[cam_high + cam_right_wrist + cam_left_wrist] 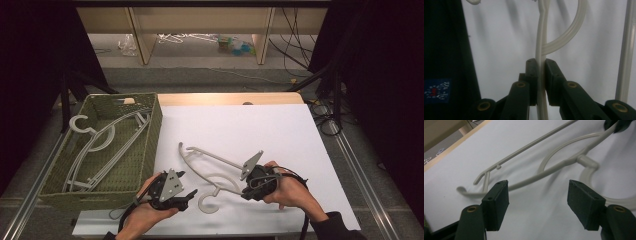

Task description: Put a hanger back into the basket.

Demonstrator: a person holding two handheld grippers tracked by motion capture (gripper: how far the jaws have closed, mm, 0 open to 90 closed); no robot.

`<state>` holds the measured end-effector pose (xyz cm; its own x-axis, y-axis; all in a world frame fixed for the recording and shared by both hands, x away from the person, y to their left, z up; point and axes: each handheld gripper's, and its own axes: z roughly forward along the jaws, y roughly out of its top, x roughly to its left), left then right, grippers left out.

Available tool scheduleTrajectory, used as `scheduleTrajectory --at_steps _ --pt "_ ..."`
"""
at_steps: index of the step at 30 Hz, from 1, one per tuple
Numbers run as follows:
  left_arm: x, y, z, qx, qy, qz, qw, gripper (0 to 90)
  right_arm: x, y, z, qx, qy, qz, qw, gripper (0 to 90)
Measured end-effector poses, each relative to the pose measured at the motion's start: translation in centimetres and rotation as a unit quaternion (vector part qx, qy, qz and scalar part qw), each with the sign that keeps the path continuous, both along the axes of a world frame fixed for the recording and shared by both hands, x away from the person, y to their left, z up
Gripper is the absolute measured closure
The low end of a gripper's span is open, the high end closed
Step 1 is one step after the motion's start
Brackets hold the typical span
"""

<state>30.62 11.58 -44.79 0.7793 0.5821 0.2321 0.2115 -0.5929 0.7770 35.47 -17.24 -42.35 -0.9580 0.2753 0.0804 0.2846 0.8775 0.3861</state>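
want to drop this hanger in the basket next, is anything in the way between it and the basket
Nothing visible stands on the white mat between the hanger and the basket. The right gripper is shut on one arm of the hanger. The left gripper is open beside its hook end. Other hangers already lie inside, with room left.

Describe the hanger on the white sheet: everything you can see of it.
The hanger is pale grey-white, looks like plastic, with a hook, curved shoulders and a straight lower bar. It lies over the white sheet, hook toward the person. The right gripper is shut on one arm; the left gripper stands open just short of it.
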Motion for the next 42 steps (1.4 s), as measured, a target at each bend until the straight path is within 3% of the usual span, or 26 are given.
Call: scheduleTrajectory --at_steps 7,8,10,17,22,25,29,31,32,34,37,38,42 --pt "0.8 -1.5 -1.1 0.049 -0.006 -0.031 0.9983 36.0 -0.8 -0.2 0.9 0.02 0.004 0.015 0.9997 82.2" --pt "0.9 -1.7 -1.1 0.068 -0.01 -0.045 0.9966 36.1 -0.9 -0.3 0.9 0.019 0.008 0.02 0.9996 82.2" --pt "1.1 -2.0 -1.4 0.081 -0.016 -0.055 0.9951 36.9 -1.0 -0.3 1.0 0.022 0.008 0.025 0.9994 82.2" --pt "1.7 -2.9 -1.8 0.078 -0.024 -0.097 0.9919 43.6 -1.2 -0.3 1.1 0.025 0.01 0.038 0.9989 82.2" --pt "1.9 -3.2 -2.1 0.08 -0.029 -0.127 0.9882 53.0 -1.4 -0.2 1.1 0.028 0.008 0.045 0.9986 82.2" --pt "1.8 -3.4 -2.0 0.095 -0.027 -0.15 0.9838 61.5 -1.3 -0.2 1.2 0.03 0.008 0.048 0.9983 82.1" --pt "1.4 -3.6 -1.5 0.114 -0.036 -0.167 0.9786 65.9 -1.3 -0.4 1.3 0.034 0.005 0.052 0.9981 82.1" --pt "1.2 -3.6 -1.1 0.117 -0.048 -0.171 0.9771 67.7 -1.1 -0.7 1.4 0.04 0.004 0.054 0.9977 81.9" --pt "1.1 -3.6 -1.1 0.115 -0.043 -0.173 0.9773 68.1 -1.1 -0.8 1.4 0.042 0.001 0.054 0.9977 81.8" --pt "1.0 -3.6 -0.5 0.127 -0.055 -0.184 0.973 69.7 -0.9 -1.0 1.5 0.051 0.004 0.061 0.9968 81.3" --pt "0.6 -3.6 0.3 0.129 -0.057 -0.199 0.9697 71.8 -0.6 -1.4 1.6 0.056 0.0 0.057 0.9968 79.9" --pt "0.5 -3.7 0.4 0.124 -0.051 -0.198 0.971 72.0 -0.6 -1.5 1.6 0.057 -0.004 0.054 0.9969 79.3" --pt "0.2 -3.6 1.2 0.121 -0.045 -0.198 0.9716 73.6 -0.6 -1.6 1.7 0.063 -0.005 0.049 0.9968 76.9"
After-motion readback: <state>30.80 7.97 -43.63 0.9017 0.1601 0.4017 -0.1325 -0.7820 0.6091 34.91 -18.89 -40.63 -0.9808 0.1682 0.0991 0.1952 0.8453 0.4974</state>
